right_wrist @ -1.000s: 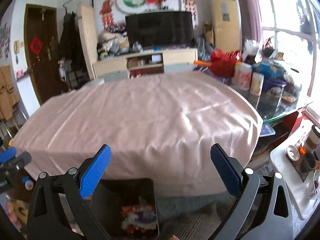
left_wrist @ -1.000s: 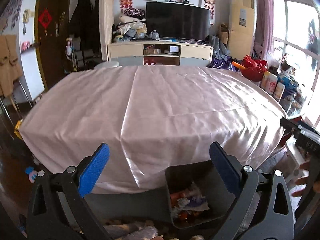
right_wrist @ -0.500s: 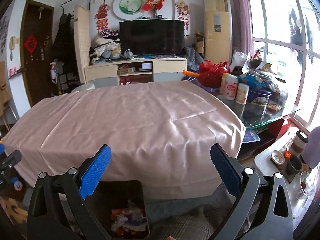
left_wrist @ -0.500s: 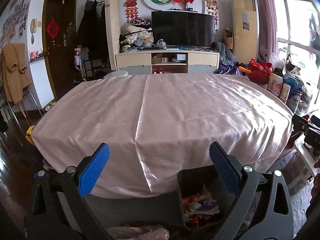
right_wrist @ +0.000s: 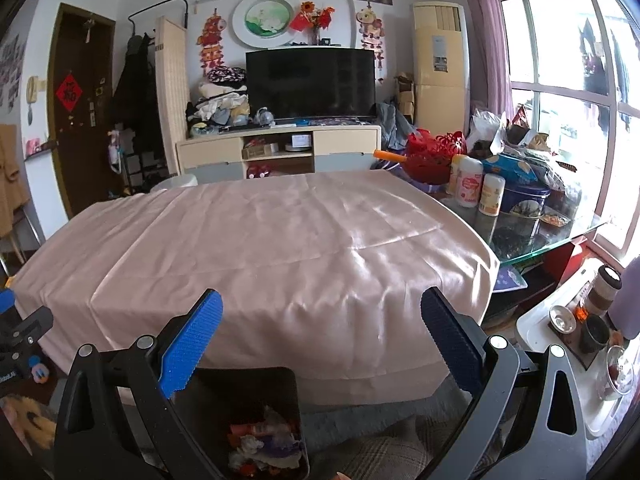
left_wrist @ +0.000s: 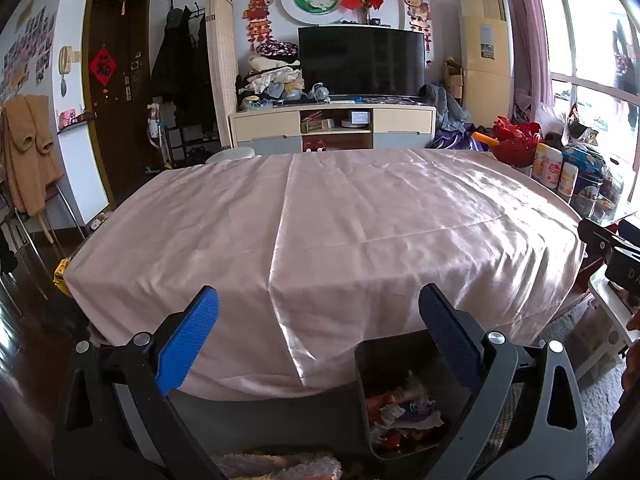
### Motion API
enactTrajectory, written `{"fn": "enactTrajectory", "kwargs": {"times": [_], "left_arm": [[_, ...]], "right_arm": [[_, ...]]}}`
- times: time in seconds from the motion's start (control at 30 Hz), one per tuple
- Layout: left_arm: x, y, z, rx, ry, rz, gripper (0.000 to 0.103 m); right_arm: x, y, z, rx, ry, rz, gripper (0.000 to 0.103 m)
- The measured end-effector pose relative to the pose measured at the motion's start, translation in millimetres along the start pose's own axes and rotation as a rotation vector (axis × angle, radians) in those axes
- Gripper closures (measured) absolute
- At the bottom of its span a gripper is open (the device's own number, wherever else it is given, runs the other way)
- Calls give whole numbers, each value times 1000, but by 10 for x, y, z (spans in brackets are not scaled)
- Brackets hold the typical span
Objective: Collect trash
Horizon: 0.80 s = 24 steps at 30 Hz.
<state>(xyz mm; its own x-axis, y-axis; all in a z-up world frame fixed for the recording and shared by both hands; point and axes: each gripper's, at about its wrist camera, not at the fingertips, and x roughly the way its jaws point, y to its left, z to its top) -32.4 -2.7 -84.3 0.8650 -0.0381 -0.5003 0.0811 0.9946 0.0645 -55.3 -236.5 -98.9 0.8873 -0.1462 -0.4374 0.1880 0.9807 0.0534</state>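
Since a second ago both cameras have risen and tipped back, so more of the far wall shows and the near edge of the surface sits lower in each view.

A large rounded surface (left_wrist: pixel 360 216) draped in a shiny pale pink satin cloth (right_wrist: pixel 256 248) fills the middle of both views. The cloth lies bare on top and hangs over the near edge in soft folds. Past the far edge stand a cream TV cabinet (left_wrist: pixel 332 128) and a black flat television (right_wrist: pixel 310 82).

Below the near edge, on the floor, stands a dark grey square plastic bin (left_wrist: pixel 404 396), partly filled with crumpled colourful wrappers and paper scraps (right_wrist: pixel 264 450). In the left wrist view the bin is under the near edge right of centre; in the right wrist view it is left of centre.

The left tool (left_wrist: pixel 318 340) hangs in front of the near edge with its blue-padded fingers (left_wrist: pixel 188 340) spread wide and nothing between them. The right tool (right_wrist: pixel 320 340) is likewise spread wide and empty, and its dark body shows at the right edge of the left wrist view.

At the far right corner of the surface, on bare glass, stands a red plastic basket (right_wrist: pixel 434 156) beside white canisters (right_wrist: pixel 468 182).
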Motion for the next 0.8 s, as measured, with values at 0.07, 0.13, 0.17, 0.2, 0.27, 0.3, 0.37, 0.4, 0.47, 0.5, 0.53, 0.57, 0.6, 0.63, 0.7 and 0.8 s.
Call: {"fn": "enactTrajectory", "kwargs": {"times": [0.07,0.13,0.17,0.2,0.27,0.3,0.37,0.4,0.47,0.5,0.53,0.57,0.6,0.63,0.7,0.8], "left_arm": [[-1,4,2,-2,1,-1,8],[-6,8,3,-4,-3,0,8],[-12,8,0,-4,-6,1,8],[-14,11,2,-3,-8,2,8],[-14,10,-2,-5,-10,3,8],[-15,14,-2,-5,-9,2,8],[-19,14,-1,-5,-9,2,8],[-23,12,-5,-6,-10,0,8],[-26,13,-3,-7,-12,-2,8],[-27,11,-5,-7,-12,-4,8],[-28,14,-5,-8,-11,-5,8],[-32,17,-6,-8,-11,-6,8],[-33,17,-7,-10,-11,-7,8],[-33,18,-5,-10,-11,-6,8],[-34,18,-1,-11,-12,-4,8],[-34,18,-5,-15,-10,-4,8]], "right_arm": [[-3,15,3,-3,1,-4,3],[-8,23,8,-3,-2,-2,3],[-17,32,10,-4,-5,-2,3],[-24,41,13,-6,-8,-2,3],[-31,61,20,-12,-11,0,3],[-30,67,20,-13,-11,1,3],[-30,72,15,-15,-10,2,3],[-26,76,14,-16,-8,2,3],[-30,84,13,-17,-6,4,3],[-31,89,13,-18,-5,5,3],[-31,92,14,-18,-5,6,3],[-31,96,15,-20,-6,6,3],[-35,103,17,-21,-6,6,3],[-34,109,21,-22,-6,6,3],[-33,112,19,-23,-5,8,3],[-25,119,16,-25,0,3,3]]}}
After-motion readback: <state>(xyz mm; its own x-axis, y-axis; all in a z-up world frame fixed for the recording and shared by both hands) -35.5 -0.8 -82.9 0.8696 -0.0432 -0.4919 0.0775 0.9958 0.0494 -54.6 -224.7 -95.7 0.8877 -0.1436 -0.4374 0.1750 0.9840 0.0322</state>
